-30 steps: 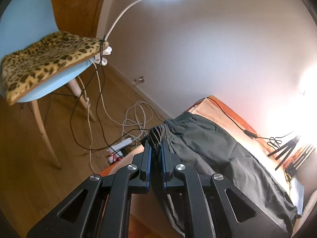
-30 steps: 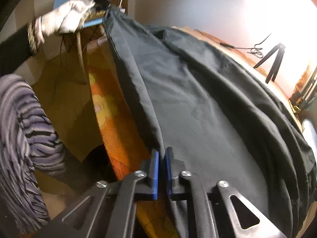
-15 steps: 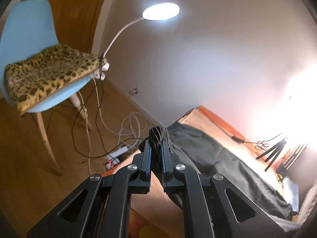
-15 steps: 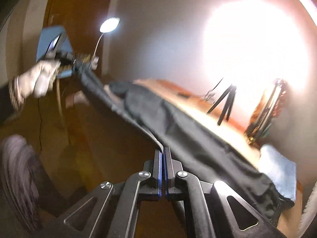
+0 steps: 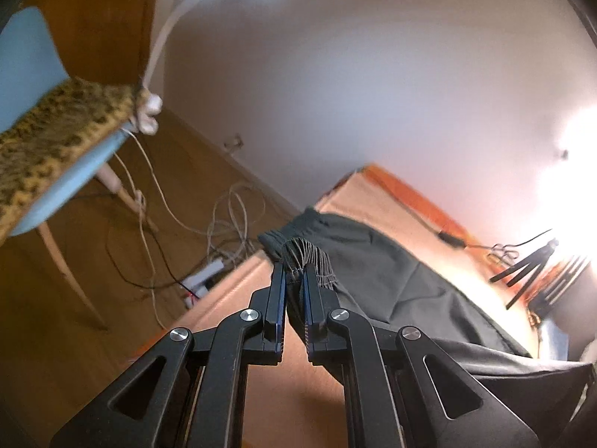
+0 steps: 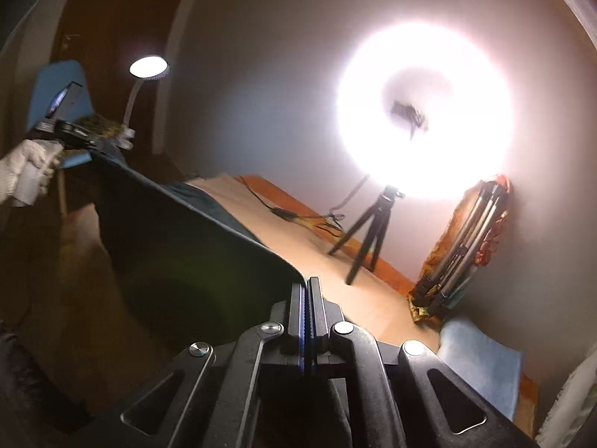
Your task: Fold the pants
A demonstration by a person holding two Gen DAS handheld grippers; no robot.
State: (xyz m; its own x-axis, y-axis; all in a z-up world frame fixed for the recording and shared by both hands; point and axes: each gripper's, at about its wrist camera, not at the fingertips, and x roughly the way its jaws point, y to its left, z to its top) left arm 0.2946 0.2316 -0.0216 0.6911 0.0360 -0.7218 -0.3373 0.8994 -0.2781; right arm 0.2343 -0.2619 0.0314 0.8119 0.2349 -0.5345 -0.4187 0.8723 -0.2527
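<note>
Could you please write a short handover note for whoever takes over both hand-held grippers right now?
Left hand-held gripper: shut on the gathered waistband of the dark pants.
Right hand-held gripper: shut on the pants' edge at the other end.
Pants: near edge lifted and stretched between both, the rest lying on the orange table.
Done: both ends gripped and raised.
Left: carry the raised edge over to make the fold, lay it flat, release.

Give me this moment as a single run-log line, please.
step: lifting pants off table | left gripper: shut on waistband | right gripper: shut on pants edge | fold: not yet made
</note>
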